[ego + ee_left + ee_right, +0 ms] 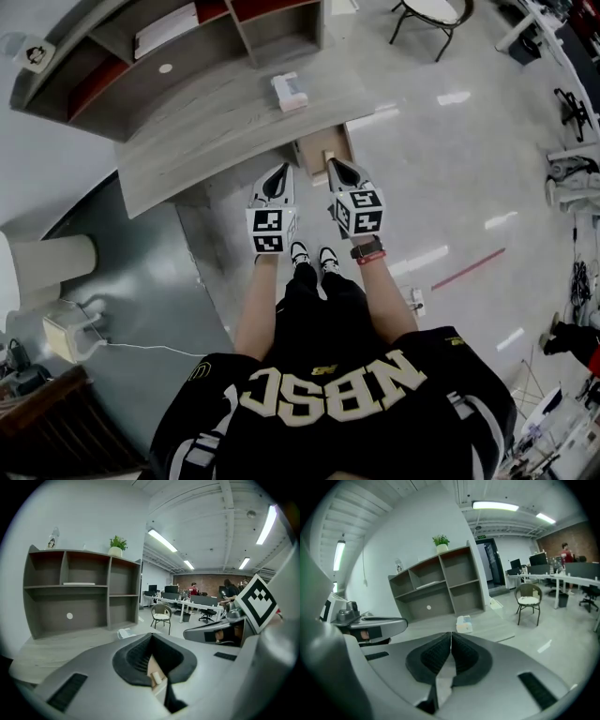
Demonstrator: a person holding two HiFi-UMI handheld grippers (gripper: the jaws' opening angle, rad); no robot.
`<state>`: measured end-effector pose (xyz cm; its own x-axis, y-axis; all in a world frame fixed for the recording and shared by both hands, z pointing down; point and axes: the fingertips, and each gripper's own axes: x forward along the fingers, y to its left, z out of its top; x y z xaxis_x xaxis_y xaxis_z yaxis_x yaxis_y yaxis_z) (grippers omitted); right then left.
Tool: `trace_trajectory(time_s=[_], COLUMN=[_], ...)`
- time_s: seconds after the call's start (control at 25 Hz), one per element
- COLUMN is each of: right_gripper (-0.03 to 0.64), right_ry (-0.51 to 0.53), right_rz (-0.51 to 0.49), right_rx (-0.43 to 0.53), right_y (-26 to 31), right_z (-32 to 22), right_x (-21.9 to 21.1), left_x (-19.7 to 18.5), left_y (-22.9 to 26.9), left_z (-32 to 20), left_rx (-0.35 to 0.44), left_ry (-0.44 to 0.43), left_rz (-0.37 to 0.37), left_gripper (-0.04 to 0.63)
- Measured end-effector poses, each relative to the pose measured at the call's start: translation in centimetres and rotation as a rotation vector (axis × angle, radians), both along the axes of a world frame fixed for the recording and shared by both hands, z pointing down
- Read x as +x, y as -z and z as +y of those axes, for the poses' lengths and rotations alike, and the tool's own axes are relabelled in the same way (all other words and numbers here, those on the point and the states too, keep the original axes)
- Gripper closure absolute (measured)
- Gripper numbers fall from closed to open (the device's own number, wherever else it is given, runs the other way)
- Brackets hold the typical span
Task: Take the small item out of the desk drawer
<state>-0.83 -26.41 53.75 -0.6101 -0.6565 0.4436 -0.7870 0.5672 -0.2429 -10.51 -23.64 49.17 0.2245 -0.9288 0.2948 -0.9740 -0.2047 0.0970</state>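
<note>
The desk drawer stands pulled open under the front edge of the grey desk. Its wooden inside holds a small pale item. My left gripper hovers just left of the drawer, shut and empty. My right gripper hangs over the drawer's near right part, shut with nothing in it. In the left gripper view, the wooden drawer floor and the small whitish item show below the closed pads. The right gripper view shows its pads pressed together.
A shelf hutch stands at the desk's back. A white tissue box lies on the desktop near the drawer. A chair stands on the shiny floor beyond. The person's feet are right before the drawer.
</note>
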Motion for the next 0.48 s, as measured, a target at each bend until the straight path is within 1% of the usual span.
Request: trace_trajectory(time_s=[0.12, 0.32, 0.48], right_gripper=[0.607, 0.607, 0.607], right_ry=[-0.024, -0.059, -0.058], right_rz=[0.035, 0.064, 0.092], right_rx=[-0.036, -0.109, -0.129], right_y=[-2.4, -6.0, -8.4], right_z=[-0.7, -1.4, -2.5], right_x=[0.9, 2.2, 2.5], left_x=[0.6, 1.5, 2.3], left_y=[-2.0, -5.1, -7.4], left_z=[-1.0, -2.1, -3.1], left_rx=[-0.030, -0.084, -0.118], left_ry=[-0.045, -0.093, -0.137], left_rz=[-0.011, 0.022, 0.026], left_gripper=[0.581, 0.581, 0.581])
